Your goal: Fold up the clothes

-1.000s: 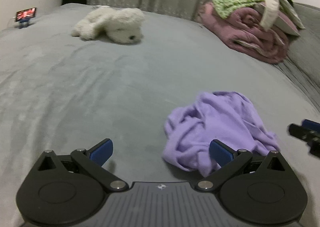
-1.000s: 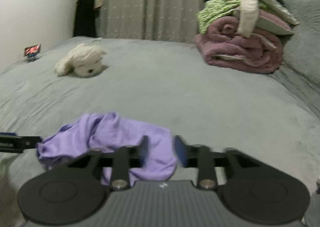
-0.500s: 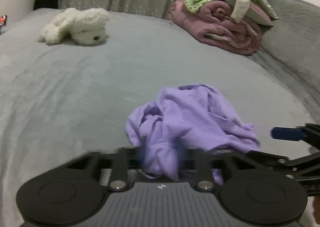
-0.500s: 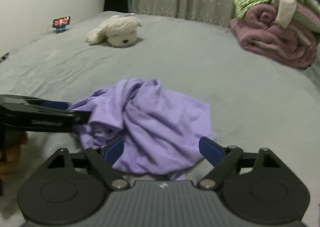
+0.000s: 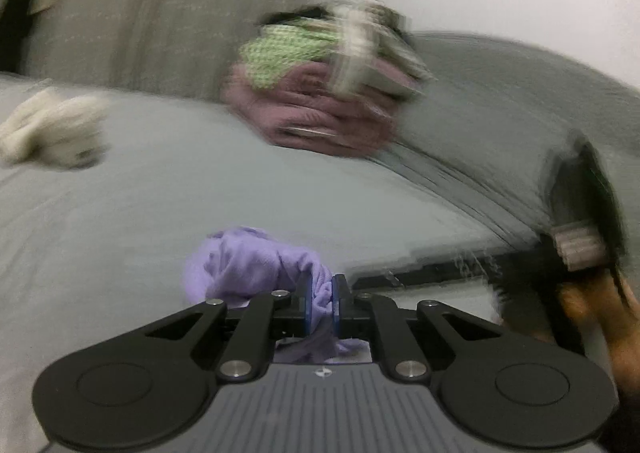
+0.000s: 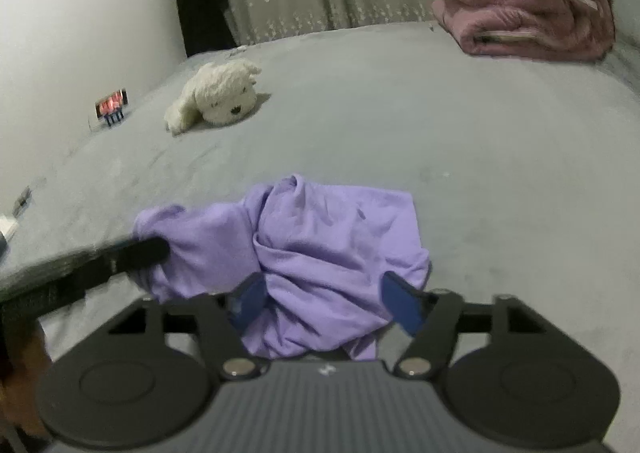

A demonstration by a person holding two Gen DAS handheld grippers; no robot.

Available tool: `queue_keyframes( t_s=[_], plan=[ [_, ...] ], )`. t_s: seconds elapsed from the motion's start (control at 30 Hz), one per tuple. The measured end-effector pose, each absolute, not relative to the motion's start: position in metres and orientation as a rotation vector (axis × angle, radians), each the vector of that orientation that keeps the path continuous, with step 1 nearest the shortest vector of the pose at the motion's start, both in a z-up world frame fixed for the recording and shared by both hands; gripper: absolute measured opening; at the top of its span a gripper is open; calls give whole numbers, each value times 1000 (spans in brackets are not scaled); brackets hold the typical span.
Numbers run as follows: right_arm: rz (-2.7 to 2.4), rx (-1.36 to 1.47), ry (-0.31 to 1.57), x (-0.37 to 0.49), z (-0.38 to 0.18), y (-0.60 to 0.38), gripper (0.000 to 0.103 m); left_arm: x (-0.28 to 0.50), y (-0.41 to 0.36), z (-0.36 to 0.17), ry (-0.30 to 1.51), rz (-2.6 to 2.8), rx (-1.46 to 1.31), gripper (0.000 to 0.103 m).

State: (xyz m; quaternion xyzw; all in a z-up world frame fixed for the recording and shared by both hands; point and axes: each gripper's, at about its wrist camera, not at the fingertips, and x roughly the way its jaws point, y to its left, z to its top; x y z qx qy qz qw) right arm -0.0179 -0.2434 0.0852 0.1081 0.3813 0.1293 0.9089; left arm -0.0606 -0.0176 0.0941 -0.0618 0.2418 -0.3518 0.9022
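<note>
We have our left gripper [image 5: 321,303] pinching a bunched edge of the lilac garment [image 6: 320,253], its blue pads pressed together on the cloth after closing down on it. Seen from the right wrist, that same gripper reaches in from the left and grips the garment's left side. Our right gripper [image 6: 322,303] stands spread over the near edge of the garment, with cloth lying between the blue pads but not squeezed; its jaws have been widening and narrowed only slightly at the end. The garment itself sits crumpled in a heap on the grey bed cover [image 6: 500,157], near us and well apart from the white plush toy [image 6: 218,95] and the pile of pink bedding [image 6: 528,23] farther back.

As for folding, we judge it barely begun: one edge is caught, nothing is spread flat, no fold is made. The left wrist view is badly smeared, so we may be misjudging how much cloth is lifted
</note>
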Motion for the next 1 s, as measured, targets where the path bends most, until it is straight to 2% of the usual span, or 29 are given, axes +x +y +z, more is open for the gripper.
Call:
queue_keyframes(
  t_s=[0.03, 0.17, 0.4, 0.53, 0.67, 0.93, 1.0],
  plan=[
    [280, 262, 789, -18, 87, -249, 86, -68, -27, 94, 500, -784, -79, 8],
    [292, 367, 772, -19, 96, -269, 87, -86, -55, 88, 560, -942, 65, 9],
    [274, 313, 873, -14, 79, -267, 85, -65, -25, 105, 541, -1004, -26, 13],
    [272, 283, 901, -14, 73, -261, 81, -50, -1, 103, 565, -807, -63, 48],
    [253, 228, 897, -15, 70, -253, 81, -14, 15, 81, 690, -602, -182, 48],
    [395, 80, 883, -22, 55, -199, 81, 8, 23, 60, 756, -486, -272, 48],
    [427, -8, 902, -24, 45, -181, 47, 9, 25, 57, 764, -461, -281, 48]
  ],
)
